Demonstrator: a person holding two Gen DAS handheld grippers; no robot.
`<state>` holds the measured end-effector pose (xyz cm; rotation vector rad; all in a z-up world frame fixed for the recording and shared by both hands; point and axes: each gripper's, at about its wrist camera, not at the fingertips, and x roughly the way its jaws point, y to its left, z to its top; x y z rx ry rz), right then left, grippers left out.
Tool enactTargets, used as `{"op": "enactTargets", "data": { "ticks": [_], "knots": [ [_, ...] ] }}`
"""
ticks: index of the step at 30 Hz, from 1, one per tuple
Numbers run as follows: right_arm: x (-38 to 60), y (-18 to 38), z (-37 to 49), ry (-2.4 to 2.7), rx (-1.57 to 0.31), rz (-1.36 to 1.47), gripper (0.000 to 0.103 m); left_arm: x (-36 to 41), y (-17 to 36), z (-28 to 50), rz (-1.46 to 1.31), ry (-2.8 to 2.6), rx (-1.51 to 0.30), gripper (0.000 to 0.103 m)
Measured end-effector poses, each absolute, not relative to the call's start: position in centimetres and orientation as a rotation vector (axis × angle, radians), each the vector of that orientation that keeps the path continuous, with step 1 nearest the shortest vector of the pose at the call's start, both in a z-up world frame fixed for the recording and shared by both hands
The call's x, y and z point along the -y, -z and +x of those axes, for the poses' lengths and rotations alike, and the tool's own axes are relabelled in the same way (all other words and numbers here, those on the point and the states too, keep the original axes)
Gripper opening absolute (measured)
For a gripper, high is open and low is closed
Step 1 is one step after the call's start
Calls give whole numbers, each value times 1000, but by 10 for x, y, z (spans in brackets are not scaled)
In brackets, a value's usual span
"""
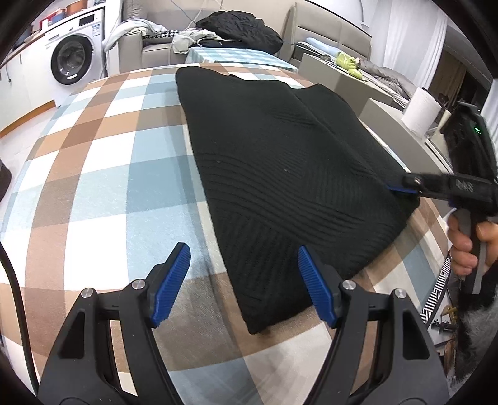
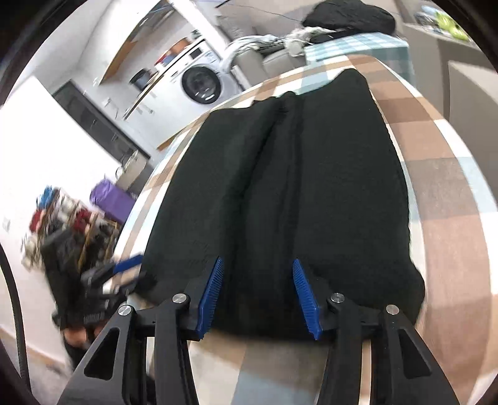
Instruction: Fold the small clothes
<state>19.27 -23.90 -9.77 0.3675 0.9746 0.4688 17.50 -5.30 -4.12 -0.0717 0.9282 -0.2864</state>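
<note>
A black knitted garment (image 1: 280,174) lies folded flat on the checked tablecloth (image 1: 102,174). My left gripper (image 1: 244,280) is open and empty, low over the cloth at the garment's near corner. My right gripper (image 2: 256,296) is open and empty, its blue pads (image 2: 303,296) over the garment's (image 2: 280,193) near edge. In the left wrist view the right gripper (image 1: 401,187) reaches in from the right over the garment's edge. The left gripper (image 2: 124,268) shows blurred at the left of the right wrist view.
A washing machine (image 1: 73,59) stands at the far left. A sofa with a black bag (image 1: 239,29) and clothes lies behind the table. A paper towel roll (image 1: 421,112) stands at the right. Cluttered items (image 2: 62,218) sit on the floor beside the table.
</note>
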Motion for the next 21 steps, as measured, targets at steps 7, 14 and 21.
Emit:
{"op": "enactTargets", "data": {
  "ticks": [7, 14, 21],
  "knots": [
    [217, 102, 253, -489, -974, 400, 49, 48, 40, 182, -86, 269, -922, 69],
    [186, 100, 287, -446, -957, 270, 25, 48, 39, 189, -90, 272, -915, 69],
    [185, 58, 262, -469, -833, 184, 10, 39, 25, 191, -153, 281, -867, 69]
  ]
}}
